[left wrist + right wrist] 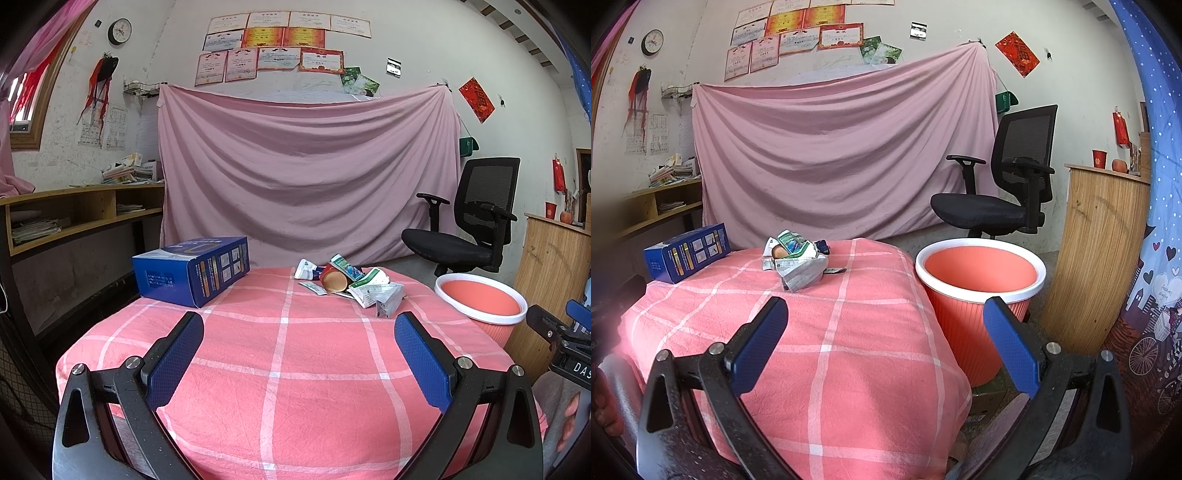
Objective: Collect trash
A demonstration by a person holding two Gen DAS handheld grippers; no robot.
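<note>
Trash pile [351,284] near table's far edge; both claws spread, empty.

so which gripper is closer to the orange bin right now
Right. The right gripper is open with its right finger beside the orange bin by the table corner. The left gripper, also open, hangs over the table with the bin off to its right.

Table with pink checked cloth [280,369] [827,332]; blue box [192,271] [687,253] at far left, trash pile [351,282] [798,262] at far right.
</note>
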